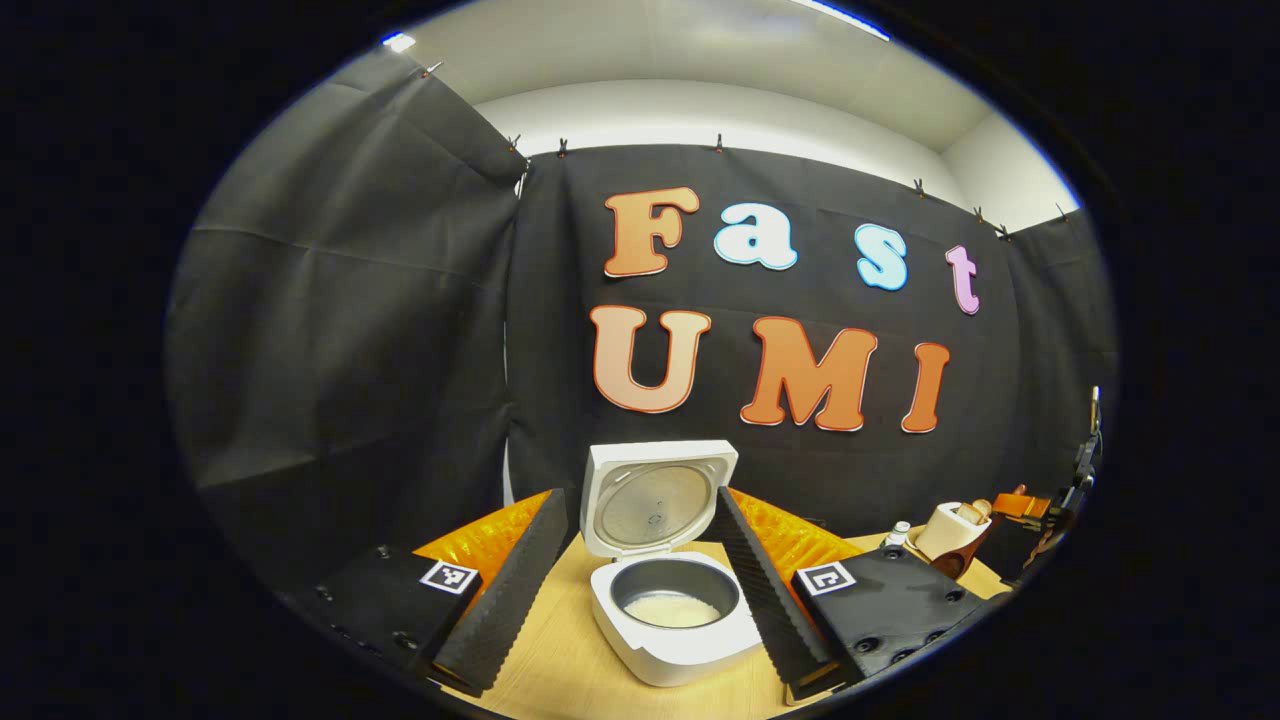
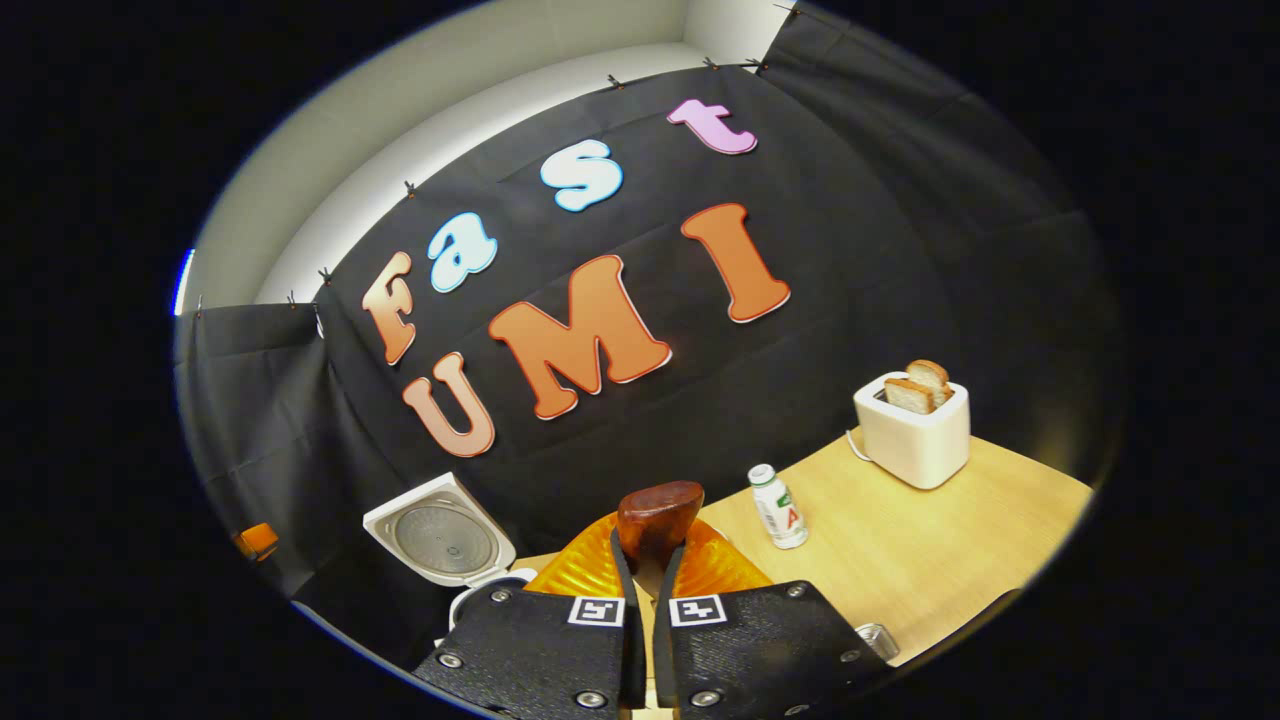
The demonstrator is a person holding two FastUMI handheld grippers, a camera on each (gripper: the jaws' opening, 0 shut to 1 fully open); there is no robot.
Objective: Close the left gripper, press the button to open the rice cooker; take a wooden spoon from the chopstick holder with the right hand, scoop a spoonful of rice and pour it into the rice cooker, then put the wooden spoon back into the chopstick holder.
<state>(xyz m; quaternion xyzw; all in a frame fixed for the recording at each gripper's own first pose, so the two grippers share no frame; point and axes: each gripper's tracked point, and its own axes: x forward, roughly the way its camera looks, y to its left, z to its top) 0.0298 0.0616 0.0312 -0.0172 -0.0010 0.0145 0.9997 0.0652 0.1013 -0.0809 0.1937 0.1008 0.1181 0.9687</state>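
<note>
Right gripper (image 2: 648, 585) pinches wooden spoon (image 2: 657, 515) (bowl pointing forward).

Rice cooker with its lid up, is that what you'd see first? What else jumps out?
Yes: the rice cooker stands open in the middle of the left gripper view, rice in its pot, between that gripper's spread fingers. In the right gripper view, the right gripper pinches a wooden spoon, and a toaster with bread stands on the table.

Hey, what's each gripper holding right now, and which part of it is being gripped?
The right gripper is clamped on the wooden spoon, just below its bowl. The left gripper is open and holds nothing.
</note>
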